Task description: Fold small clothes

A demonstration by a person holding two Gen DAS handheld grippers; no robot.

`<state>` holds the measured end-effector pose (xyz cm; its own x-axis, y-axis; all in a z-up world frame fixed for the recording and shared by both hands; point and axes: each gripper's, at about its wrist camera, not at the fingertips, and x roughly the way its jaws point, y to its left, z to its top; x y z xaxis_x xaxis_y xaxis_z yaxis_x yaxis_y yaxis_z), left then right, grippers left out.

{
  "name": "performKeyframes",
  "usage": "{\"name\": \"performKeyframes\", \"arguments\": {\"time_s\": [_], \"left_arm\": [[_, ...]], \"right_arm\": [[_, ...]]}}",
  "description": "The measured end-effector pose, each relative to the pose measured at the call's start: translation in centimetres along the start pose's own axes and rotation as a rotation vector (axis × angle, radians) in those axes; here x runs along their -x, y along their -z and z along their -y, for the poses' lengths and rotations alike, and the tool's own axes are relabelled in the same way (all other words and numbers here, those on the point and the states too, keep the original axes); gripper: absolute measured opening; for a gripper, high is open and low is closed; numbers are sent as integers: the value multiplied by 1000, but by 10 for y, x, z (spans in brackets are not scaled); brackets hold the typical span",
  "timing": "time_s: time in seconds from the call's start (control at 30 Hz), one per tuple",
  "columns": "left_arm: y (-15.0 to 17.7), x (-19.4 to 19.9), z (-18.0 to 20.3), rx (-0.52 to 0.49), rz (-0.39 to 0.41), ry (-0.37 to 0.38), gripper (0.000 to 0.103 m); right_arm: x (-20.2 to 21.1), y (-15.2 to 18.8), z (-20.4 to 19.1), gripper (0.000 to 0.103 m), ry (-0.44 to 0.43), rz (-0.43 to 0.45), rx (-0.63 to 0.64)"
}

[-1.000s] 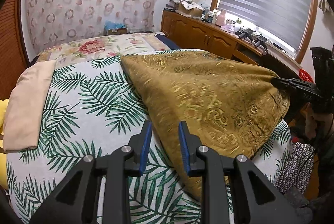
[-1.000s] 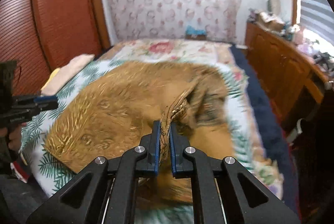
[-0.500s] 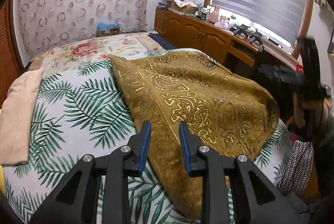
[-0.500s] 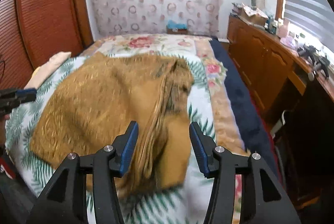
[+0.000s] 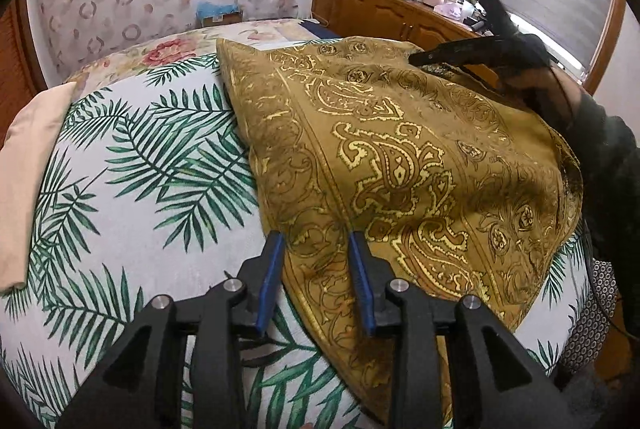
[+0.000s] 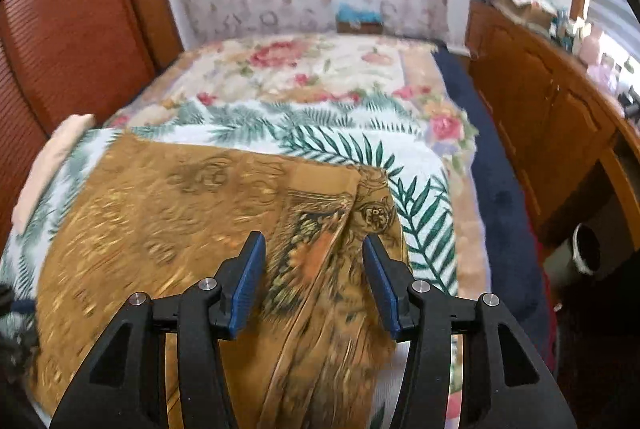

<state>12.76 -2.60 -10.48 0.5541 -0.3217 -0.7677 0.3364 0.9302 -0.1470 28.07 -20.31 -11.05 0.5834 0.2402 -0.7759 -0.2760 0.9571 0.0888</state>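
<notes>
Just gold cloth (image 5: 400,157), palm-print bedspread (image 5: 160,169)

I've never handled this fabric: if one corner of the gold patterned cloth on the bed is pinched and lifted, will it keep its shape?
Probably not. The gold patterned cloth drapes in soft ripples over the bed, so it looks floppy. Its folded edge lies thin and flat, suggesting it is light and would likely sag.
</notes>
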Motion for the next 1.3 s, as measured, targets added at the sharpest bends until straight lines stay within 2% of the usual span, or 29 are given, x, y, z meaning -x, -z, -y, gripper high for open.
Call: {"name": "performKeyframes", "arguments": {"time_s": [0.03,0.07,0.1,0.17,0.23,0.33,0.4,0.47,0.53,0.6,0.63,0.67,0.7,0.93,1.0,1.13,1.3], "left_arm": [[1,1,0,2,1,1,32],[2,1,-1,6,3,5,32],[3,2,-1,9,4,7,32],[4,7,-1,14,20,16,32],[5,14,0,21,39,32,32],[5,17,4,18,39,47,32],[6,15,7,8,25,43,32],[8,13,7,11,16,48,32],[8,13,6,17,8,52,32],[9,14,6,19,1,55,32],[11,14,6,21,-3,57,32],[11,14,6,21,-5,57,32],[11,13,7,20,-6,56,32],[12,11,9,11,-10,46,32],[12,11,9,10,-12,45,32],[17,13,10,11,-24,60,32],[28,23,9,27,-42,123,32]], "right_arm": [[-8,-1,2,51,-8,-16,-11],[-15,-2,4,43,-10,-37,-20],[-18,-2,5,25,-14,-46,-20],[-19,-1,3,5,-39,-40,-4],[-10,-4,-1,2,-42,10,32],[21,-15,3,1,75,163,5],[28,-21,6,1,131,183,-25],[26,-25,3,2,148,159,6],[23,-26,0,11,169,113,25],[29,-20,-2,35,185,106,40],[35,-15,-5,44,176,108,48],[43,-7,-7,58,160,108,59],[50,2,-9,65,153,107,70],[94,84,-32,69,78,101,93],[102,103,-38,76,72,103,85],[108,128,-43,78,67,79,52],[106,156,-38,78,81,27,6]]}}
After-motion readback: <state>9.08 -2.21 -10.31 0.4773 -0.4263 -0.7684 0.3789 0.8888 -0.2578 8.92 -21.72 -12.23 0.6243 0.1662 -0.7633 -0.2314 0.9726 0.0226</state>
